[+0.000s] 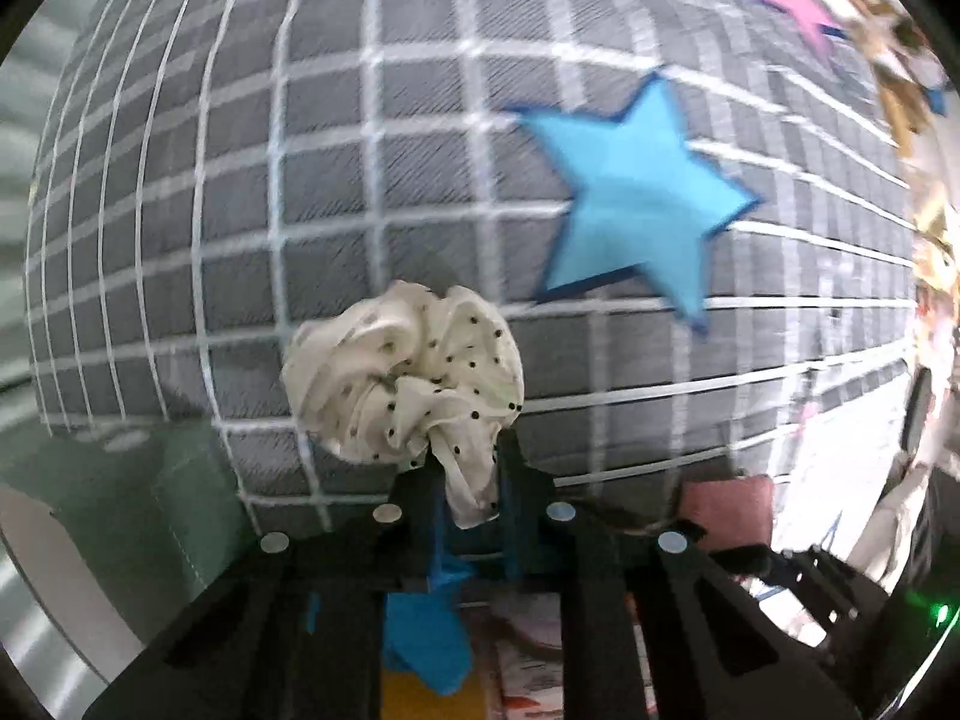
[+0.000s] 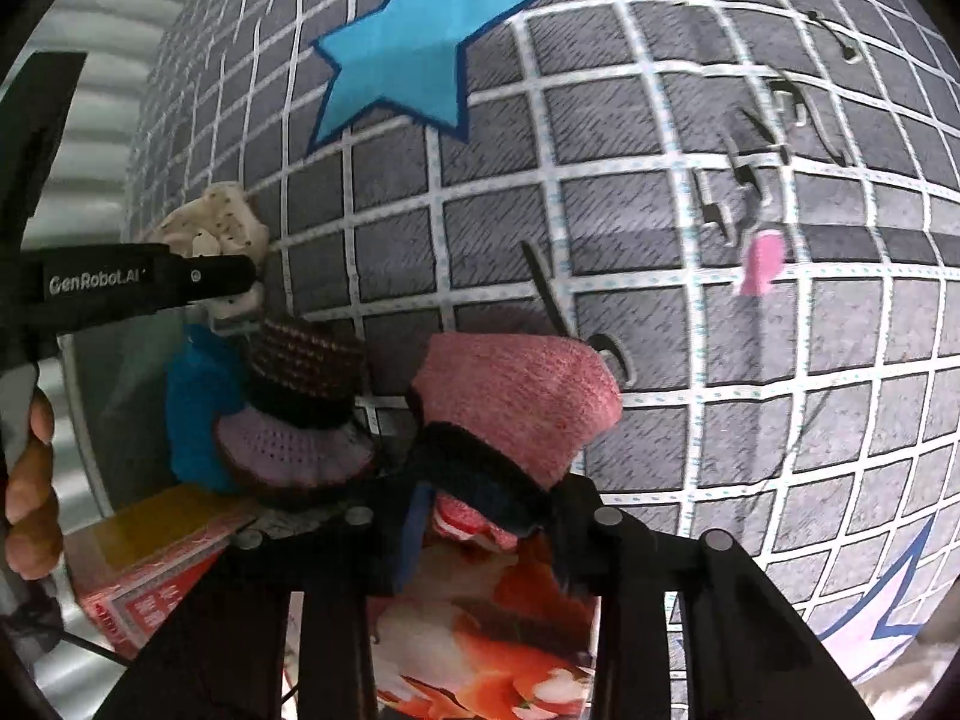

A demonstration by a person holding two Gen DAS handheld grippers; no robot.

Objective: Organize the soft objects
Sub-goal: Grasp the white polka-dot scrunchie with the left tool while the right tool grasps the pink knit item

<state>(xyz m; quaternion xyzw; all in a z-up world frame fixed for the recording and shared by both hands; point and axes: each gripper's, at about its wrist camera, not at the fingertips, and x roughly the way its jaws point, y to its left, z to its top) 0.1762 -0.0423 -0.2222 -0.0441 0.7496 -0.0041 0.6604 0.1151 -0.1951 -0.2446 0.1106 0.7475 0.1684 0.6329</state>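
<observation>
**Left wrist view: both tools loaded over the bed**

Left tool (image 1: 471, 480) is clenched on the dotted scrunchie (image 1: 408, 387), which bunches just ahead of its tips. Right tool (image 2: 486, 498) grips the pink hat (image 2: 522, 402) by its dark brim, crown pointing away over the bed (image 2: 660, 240).

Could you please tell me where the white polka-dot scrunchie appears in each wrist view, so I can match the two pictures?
Left wrist view: the white polka-dot scrunchie sits low and centre, pinched by the left tongs.
Right wrist view: the scrunchie shows at the left edge, midway up, partly behind the other gripper's black finger.
Shared landmark: the blue star on the grey checked cloth.
</observation>
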